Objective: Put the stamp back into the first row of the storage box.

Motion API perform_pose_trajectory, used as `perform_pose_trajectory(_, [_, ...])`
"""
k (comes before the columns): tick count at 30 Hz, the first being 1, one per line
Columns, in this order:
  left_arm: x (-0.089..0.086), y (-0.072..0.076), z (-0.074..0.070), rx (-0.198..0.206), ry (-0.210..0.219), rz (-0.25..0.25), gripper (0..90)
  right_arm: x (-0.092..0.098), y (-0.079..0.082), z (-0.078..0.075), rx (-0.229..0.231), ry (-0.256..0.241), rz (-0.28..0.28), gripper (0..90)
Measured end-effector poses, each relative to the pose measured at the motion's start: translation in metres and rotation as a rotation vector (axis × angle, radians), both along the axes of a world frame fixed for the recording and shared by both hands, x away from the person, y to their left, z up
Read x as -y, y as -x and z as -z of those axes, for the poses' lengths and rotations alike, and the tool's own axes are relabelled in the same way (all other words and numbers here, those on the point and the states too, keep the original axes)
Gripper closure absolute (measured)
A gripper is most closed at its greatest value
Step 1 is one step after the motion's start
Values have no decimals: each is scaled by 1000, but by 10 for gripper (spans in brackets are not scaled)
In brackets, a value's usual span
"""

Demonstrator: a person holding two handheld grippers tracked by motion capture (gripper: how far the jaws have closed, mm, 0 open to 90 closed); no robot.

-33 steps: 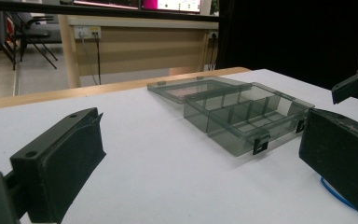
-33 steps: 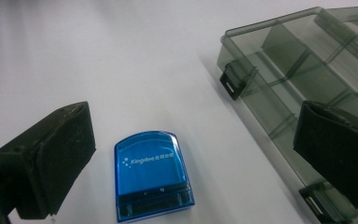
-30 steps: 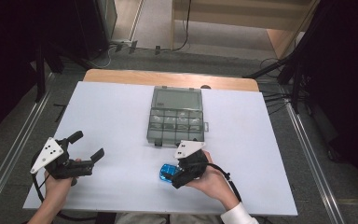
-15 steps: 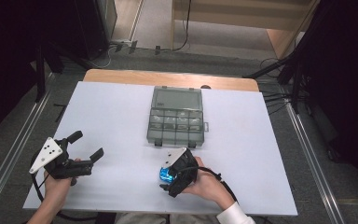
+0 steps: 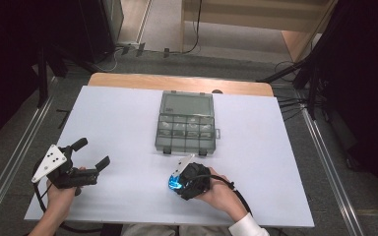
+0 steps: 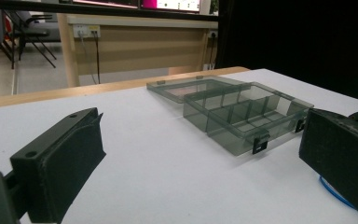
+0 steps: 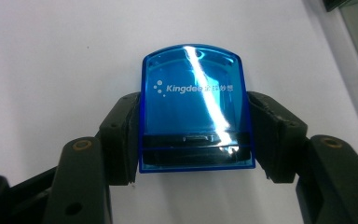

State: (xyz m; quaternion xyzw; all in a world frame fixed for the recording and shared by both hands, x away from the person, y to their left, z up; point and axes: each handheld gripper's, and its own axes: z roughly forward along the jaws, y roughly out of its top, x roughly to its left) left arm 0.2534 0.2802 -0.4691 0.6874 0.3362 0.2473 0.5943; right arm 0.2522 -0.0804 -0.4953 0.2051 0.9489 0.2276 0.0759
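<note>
The right gripper [image 7: 193,140] clamps a blue translucent box [image 7: 196,107] from both sides, low over the white table [image 5: 128,123], near the open compartment case [image 5: 184,125]; the left gripper [image 5: 91,155] rests spread, empty.

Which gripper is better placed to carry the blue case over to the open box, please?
Right, probably. The right gripper has its jaws closed on both sides of the blue case, just short of the open box. The left gripper is open with nothing between its jaws and sits farther out, near the table's left edge.

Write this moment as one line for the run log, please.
right gripper: shut on blue case | left gripper: open, holds nothing | organizer box: lid open, on table
</note>
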Motion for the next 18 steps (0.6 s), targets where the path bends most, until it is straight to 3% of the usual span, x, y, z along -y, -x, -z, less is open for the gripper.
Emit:
perform_pose_trajectory(8, [0,0,0,1,1,-2,0,2,-1,-18,0,-58,-21,417])
perform_pose_trajectory(18, [-1,0,0,2,5,-7,0,6,-9,-37,12,-89,-37,418])
